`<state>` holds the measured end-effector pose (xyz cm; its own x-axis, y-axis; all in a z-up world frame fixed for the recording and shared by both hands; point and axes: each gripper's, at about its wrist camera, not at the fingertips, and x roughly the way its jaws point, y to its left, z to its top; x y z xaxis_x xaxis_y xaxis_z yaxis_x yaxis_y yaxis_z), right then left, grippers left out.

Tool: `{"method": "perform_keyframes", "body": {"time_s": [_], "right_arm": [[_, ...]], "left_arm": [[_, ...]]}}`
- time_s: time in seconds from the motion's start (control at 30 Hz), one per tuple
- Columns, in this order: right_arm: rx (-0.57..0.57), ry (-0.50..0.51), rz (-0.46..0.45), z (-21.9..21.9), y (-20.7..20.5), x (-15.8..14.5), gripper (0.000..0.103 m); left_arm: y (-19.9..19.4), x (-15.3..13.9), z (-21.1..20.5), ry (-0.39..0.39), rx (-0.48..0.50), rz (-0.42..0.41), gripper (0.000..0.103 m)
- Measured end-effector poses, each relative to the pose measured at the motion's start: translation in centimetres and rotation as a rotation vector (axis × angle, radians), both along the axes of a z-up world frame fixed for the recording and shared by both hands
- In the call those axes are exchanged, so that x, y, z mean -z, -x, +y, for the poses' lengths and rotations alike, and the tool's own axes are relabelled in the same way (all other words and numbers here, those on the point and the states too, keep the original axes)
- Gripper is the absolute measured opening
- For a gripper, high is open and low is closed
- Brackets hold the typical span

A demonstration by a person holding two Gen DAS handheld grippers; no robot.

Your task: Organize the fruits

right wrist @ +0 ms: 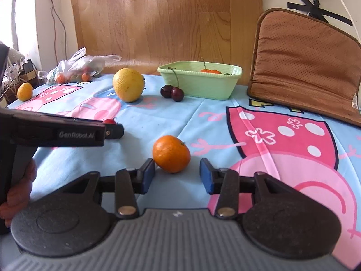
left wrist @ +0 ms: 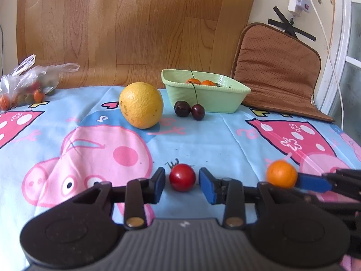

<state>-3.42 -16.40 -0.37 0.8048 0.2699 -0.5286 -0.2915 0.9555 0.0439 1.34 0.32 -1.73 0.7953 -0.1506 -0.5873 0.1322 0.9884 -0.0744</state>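
Cartoon-pig tablecloth (left wrist: 203, 140) before wooden panel (left wrist: 135, 22); both grippers' jaws released, nothing grasped.

Glossy tomato (left wrist: 182, 177); printed cloth tablecloth (left wrist: 214, 140); wood-grain backboard (left wrist: 135, 27).

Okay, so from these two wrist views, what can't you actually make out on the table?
- Green bowl contents, both views: its front wall hides all but the tops of some orange fruit.
- Plastic bag contents, both views: small and blurred behind crinkled plastic.
- Red tomato, right wrist view: mostly hidden behind the left gripper.
- Small orange, left wrist view: its lower right is covered by the right gripper.
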Motion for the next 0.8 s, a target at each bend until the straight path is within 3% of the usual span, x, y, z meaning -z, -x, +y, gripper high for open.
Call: {"method": "perform_keyframes", "body": {"time_s": [0.13, 0.23, 0.4, 0.5, 0.63, 0.8], "right_arm": [[0.028, 0.015, 0.007, 0.1, -1.9, 0.0, 0.034], [0.053, 0.017, 0.006, -0.1, -2.8, 0.0, 0.032], [0.06, -0.003, 0.025, -1.2, -3.0, -0.3, 0.034], [0.051, -0.023, -0.004, -2.3, -1.3, -1.3, 0.037], [0.035, -0.099, -0.093, -3.8, 0.2, -4.0, 0.038], [-0.077, -0.219, -0.099, -2.0, -1.9, -6.2, 0.038]], "left_arm": [[-1.3, 0.0, -2.1, -0.044, 0.068, 0.009, 0.026], [-3.0, 0.0, -3.4, -0.058, 0.096, 0.017, 0.026], [-3.5, -0.4, -2.0, 0.071, 0.116, 0.004, 0.03], [-1.1, -1.9, 1.0, 0.144, 0.123, -0.068, 0.044], [0.9, -4.9, 7.2, 0.188, 0.032, -0.165, 0.047], [0.8, -5.1, 12.7, 0.116, -0.123, -0.155, 0.047]]}}
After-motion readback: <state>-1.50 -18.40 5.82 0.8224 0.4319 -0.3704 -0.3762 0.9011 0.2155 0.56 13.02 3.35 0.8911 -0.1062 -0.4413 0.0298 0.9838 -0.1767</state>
